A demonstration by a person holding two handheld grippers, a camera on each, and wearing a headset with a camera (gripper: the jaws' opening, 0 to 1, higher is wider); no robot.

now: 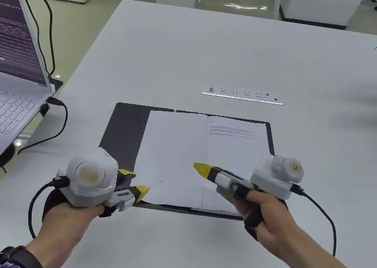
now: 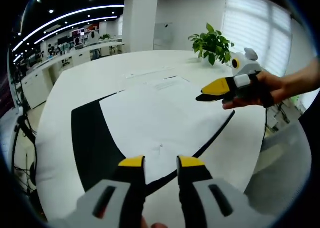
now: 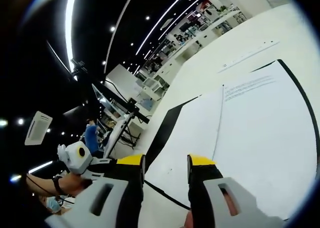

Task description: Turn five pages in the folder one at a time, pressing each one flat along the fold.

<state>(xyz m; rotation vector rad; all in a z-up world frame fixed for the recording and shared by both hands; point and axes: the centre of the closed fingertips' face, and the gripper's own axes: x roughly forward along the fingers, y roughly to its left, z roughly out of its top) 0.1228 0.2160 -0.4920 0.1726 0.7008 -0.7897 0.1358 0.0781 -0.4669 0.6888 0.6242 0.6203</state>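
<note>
Left gripper (image 1: 134,182) hovers at the near edge of the open folder (image 1: 121,132) on the surface (image 1: 177,50), head view. Its own view shows jaws apart, empty. Right gripper (image 3: 165,160), likewise parted in its view, could pinch two pages (image 3: 270,128) together.

nothing legible: printed lines on the right page (image 1: 235,153) and laptop screen (image 1: 15,38) look too small.
</note>
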